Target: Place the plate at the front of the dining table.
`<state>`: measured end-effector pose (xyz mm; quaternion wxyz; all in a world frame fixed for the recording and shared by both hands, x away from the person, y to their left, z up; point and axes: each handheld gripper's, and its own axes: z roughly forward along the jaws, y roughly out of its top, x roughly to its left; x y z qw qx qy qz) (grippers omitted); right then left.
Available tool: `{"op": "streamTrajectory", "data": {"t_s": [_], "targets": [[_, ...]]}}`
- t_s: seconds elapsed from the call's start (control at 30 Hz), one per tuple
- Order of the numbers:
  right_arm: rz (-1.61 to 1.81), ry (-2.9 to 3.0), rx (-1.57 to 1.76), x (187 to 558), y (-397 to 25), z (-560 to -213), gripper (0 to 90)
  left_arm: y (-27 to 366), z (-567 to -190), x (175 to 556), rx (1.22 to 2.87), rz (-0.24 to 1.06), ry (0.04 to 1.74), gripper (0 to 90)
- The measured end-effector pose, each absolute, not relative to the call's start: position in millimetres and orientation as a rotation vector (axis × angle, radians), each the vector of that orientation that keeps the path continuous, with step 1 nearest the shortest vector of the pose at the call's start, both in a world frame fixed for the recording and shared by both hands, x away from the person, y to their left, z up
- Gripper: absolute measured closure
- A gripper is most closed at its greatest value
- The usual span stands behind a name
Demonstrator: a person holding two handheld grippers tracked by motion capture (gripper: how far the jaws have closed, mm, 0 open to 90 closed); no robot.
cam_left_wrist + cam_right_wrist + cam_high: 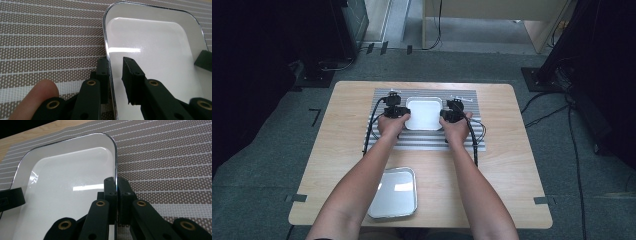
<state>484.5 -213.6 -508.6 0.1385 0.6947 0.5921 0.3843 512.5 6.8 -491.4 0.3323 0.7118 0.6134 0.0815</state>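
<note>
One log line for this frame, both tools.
left tool: open, straddling white tray rim | right tool: shut on tray rim | tray on striped mat | metal tray near edge, untouched

At the centre of the high view, the glossy white tray [424,113] I work at has a thin chrome-bright rim, and pale glare streaks cross its floor in both gripper views. It lies on a grey mat [427,140] ruled with lighter stripes; close up, at the left of the left gripper view, that mat [50,37] reads as brown mesh dotted white, with white lines. My left gripper [115,75] and right gripper [117,192] are matte black with brass-coloured rivets. The table [512,150] is light wood grain; a dull silver tray [394,193] sits at lower centre; the floor [272,150] is dark grey-green.
</note>
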Motion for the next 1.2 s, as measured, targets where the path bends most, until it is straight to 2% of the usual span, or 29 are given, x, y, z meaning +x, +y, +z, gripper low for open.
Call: {"op": "streamTrajectory", "data": {"t_s": [0.33, 0.83, 1.0, 1.13, 1.17, 1.2], "targets": [[1.085, 1.736, 1.991, 487, -220, -513, 86.4, 0, -496, 517, 1.889, 0.198, 1.59, 73.0], [1.114, 1.73, 1.95, 488, -214, -517, 85.0, 4, -497, 514, 1.853, 0.222, 1.62, 73.5], [1.125, 1.737, 1.938, 488, -213, -518, 83.8, 6, -497, 513, 1.846, 0.201, 1.614, 70.2], [1.137, 1.733, 1.904, 487, -214, -518, 76.7, 9, -497, 512, 1.838, 0.206, 1.583, 65.8], [1.132, 1.735, 1.885, 487, -215, -518, 73.7, 11, -496, 511, 1.825, 0.216, 1.573, 64.5], [1.121, 1.737, 1.873, 487, -215, -518, 65.9, 12, -496, 510, 1.807, 0.22, 1.564, 62.2]]}}
